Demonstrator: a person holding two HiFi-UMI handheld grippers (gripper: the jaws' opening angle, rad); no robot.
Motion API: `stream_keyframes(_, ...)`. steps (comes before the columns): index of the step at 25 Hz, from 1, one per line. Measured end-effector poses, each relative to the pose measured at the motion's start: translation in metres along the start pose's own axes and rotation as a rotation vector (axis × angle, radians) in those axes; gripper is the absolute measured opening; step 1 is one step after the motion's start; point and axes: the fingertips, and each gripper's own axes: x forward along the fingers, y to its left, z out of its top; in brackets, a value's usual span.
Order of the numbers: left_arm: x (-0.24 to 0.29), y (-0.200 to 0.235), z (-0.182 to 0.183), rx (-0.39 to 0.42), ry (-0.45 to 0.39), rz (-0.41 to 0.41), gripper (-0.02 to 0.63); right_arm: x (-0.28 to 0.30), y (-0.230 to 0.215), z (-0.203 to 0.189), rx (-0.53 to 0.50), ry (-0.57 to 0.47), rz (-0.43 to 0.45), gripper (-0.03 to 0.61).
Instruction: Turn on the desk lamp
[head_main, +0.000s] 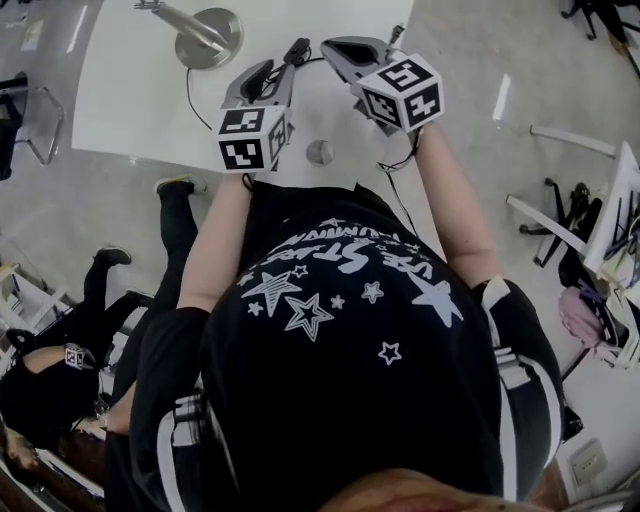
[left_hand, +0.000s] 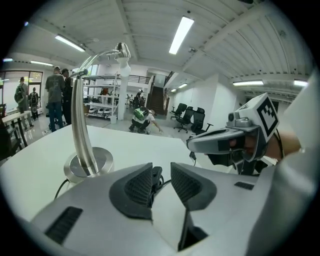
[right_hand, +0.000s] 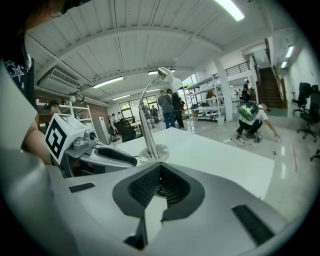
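- On the far left of the white table (head_main: 140, 100) stands the desk lamp (head_main: 208, 38). It has a round metal base and a curved metal stem that arches its head over the tabletop. No glow shows from it.
- Right of the base, toward the middle of the table, a small black inline switch (head_main: 297, 50) sits on the lamp's cord.
- The left gripper (left_hand: 161, 172) is above the table, tilted down toward that switch. Its jaws stand partly open. The switch shows just past the tips, close to the left-hand pad, but the pads do not close on it, so this gripper holds nothing.
- The right gripper (right_hand: 159, 172) hangs just beside it on the right. Its tips are together and nothing is caught between them.
- Judged from this, the step in hand is the approach to the switch, and the lamp is not yet on.
- The next move likely calls for lowering a gripper onto the switch and pressing its button squarely. The other gripper may need to steady the light switch body, or it may skate across the smooth tabletop.
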Motion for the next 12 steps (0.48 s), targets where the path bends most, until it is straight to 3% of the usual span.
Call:
stream_keyframes(5, -0.016, -0.008, -0.006, -0.008, -0.007, 0.063, 0.079, -0.015, -0.003, -0.001, 0.001, -0.012, 0.018, 0.005)
stream_keyframes(12, -0.01, -0.011, 0.002, 0.002, -0.018, 0.06, 0.019, -0.032, -0.01, -0.006, 0.059, -0.05, -0.025, 0.005)
